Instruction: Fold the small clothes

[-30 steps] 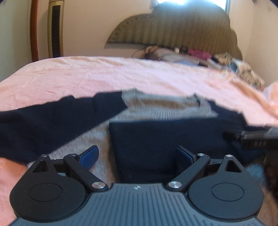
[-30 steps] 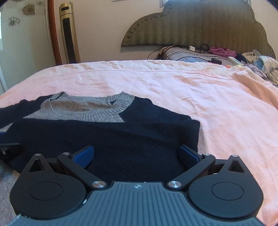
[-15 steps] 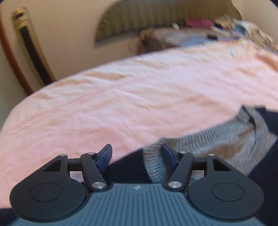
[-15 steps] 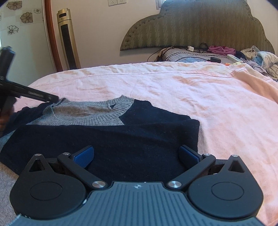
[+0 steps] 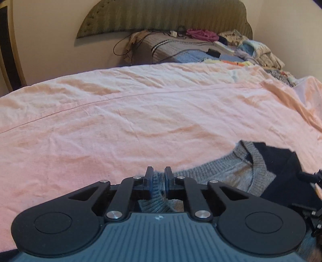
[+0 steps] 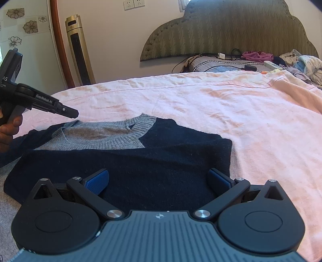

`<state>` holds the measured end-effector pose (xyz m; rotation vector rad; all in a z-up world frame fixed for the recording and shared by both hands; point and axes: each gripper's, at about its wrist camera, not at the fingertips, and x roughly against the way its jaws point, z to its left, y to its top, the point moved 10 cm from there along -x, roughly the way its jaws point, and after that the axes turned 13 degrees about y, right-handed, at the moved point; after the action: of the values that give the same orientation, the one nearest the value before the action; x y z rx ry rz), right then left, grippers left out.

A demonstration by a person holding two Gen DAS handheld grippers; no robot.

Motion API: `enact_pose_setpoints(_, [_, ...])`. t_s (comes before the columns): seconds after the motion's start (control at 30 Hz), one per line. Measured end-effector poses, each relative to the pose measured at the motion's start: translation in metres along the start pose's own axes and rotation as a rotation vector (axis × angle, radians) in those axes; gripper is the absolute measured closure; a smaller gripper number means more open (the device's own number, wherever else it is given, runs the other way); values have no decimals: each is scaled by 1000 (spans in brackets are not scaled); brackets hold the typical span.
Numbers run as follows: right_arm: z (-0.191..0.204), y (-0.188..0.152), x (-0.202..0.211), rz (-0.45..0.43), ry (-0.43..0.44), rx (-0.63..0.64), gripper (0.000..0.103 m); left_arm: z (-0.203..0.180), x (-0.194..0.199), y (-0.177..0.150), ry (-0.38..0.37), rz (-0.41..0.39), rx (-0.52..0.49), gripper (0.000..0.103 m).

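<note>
The sweater (image 6: 124,159), navy with a grey ribbed collar and grey chest, is spread on the pink bedsheet (image 5: 140,121) with a navy panel folded across its front. Its grey ribbed collar edge is caught between the closing jaws of the left tool (image 5: 158,178), whose pads are seen pressing on the knit. The right tool (image 6: 159,179) is held over the folded navy panel with its jaws spread wide and nothing gripped.

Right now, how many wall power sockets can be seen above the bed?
2 white wall sockets, side by side high on the wall left of the headboard: one, the other. Others may be hidden.
</note>
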<state>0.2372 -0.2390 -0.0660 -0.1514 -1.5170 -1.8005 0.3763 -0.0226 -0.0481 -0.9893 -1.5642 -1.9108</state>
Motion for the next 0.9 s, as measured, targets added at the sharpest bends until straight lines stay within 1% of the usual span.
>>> enact_pose_setpoints(0.07, [0, 0, 0, 0, 0, 0, 0, -1, -6, -7, 34, 21, -43, 91])
enact_pose_setpoints(0.2, [0, 0, 0, 0, 0, 0, 0, -2, -4, -13, 39, -14, -74, 89])
enact_pose_setpoints(0.3, [0, 0, 0, 0, 0, 0, 0, -5, -2, -14, 35, -23, -101, 82])
enact_pose_setpoints(0.4, [0, 0, 0, 0, 0, 0, 0, -8, -1, -14, 38, -30, -136, 65])
enact_pose_setpoints(0.43, [0, 0, 0, 0, 0, 0, 0, -8, 0, -14, 50, -34, -142, 41])
enact_pose_setpoints(0.47, [0, 0, 0, -1, 1, -1, 0, -6, 0, -14, 65, -40, -147, 24])
enact_pose_setpoints(0.53, [0, 0, 0, -1, 1, -1, 0, -2, 0, -15, 83, -52, -153, 25])
enact_pose_setpoints(0.6, [0, 0, 0, 0, 0, 0, 0, 0, -4, -19, 68, -30, -137, 26])
enact_pose_setpoints(0.63, [0, 0, 0, 0, 0, 0, 0, 1, -6, -20, 74, -28, -134, 27])
enact_pose_setpoints(0.67, [0, 0, 0, 0, 0, 0, 0, 1, -6, -21, 73, -35, -125, 32])
enact_pose_setpoints(0.7, [0, 0, 0, 0, 0, 0, 0, 0, -5, -20, 60, -38, -116, 40])
enact_pose_setpoints(0.73, [0, 0, 0, 0, 0, 0, 0, -2, -3, -18, 50, -46, -105, 62])
enact_pose_setpoints(0.77, [0, 0, 0, 0, 0, 0, 0, -3, -2, -16, 57, -51, -101, 82])
enact_pose_setpoints(0.83, [0, 0, 0, 0, 0, 0, 0, -5, -2, -12, 69, -55, -109, 93])
enact_pose_setpoints(0.87, [0, 0, 0, -1, 1, 0, 0, -6, 0, -8, 100, -80, -119, 95])
enact_pose_setpoints(0.9, [0, 0, 0, -1, 1, -1, 0, -4, 5, -3, 142, -124, -126, 95])
